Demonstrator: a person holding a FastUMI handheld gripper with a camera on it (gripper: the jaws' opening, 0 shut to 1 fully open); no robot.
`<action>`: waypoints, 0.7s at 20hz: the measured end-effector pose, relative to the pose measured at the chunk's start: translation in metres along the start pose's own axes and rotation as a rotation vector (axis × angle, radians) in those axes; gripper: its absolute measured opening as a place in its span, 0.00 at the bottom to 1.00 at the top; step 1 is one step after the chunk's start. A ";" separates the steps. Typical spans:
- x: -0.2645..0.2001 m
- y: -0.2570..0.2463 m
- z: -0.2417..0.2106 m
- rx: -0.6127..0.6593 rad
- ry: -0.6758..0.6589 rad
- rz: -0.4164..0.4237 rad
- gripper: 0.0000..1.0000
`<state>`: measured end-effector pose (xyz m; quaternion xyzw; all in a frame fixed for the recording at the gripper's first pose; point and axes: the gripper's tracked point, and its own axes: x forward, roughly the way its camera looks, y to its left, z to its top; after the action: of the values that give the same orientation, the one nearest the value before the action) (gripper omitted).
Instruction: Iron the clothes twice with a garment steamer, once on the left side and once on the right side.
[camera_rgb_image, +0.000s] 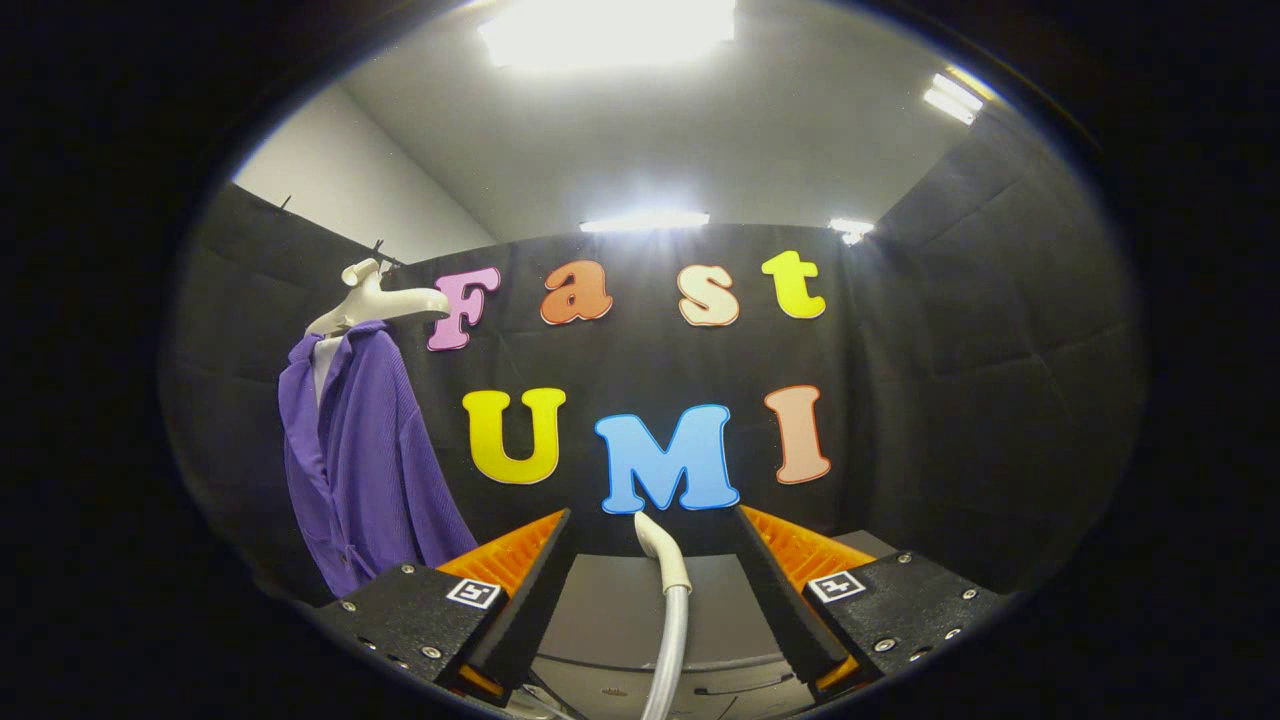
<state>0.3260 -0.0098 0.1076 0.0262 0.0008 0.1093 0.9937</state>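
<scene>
A purple shirt (360, 450) hangs on a white hanger (375, 300) against the black wall, beyond the fingers and off to the left. The garment steamer's white handle and grey hose (668, 590) rise upright between my two fingers, with the curved top end level with the fingertips. My gripper (652, 518) is open, its fingers spread wide on either side of the hose with a gap on each side. Neither finger touches the hose. The lower end of the hose runs out of sight below the fingers.
A grey table top (600, 610) lies under the fingers and reaches to the black booth wall (930, 420) just behind. The wall wraps round on the left and right. Ceiling lights (610, 30) glare overhead.
</scene>
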 end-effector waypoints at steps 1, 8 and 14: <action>0.012 -0.005 -0.003 0.019 0.015 0.005 0.95; 0.096 -0.026 -0.030 0.140 0.155 0.065 0.95; 0.161 -0.029 -0.074 0.216 0.327 0.156 0.95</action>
<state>0.4893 0.0009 0.0326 0.1147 0.1717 0.1878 0.9603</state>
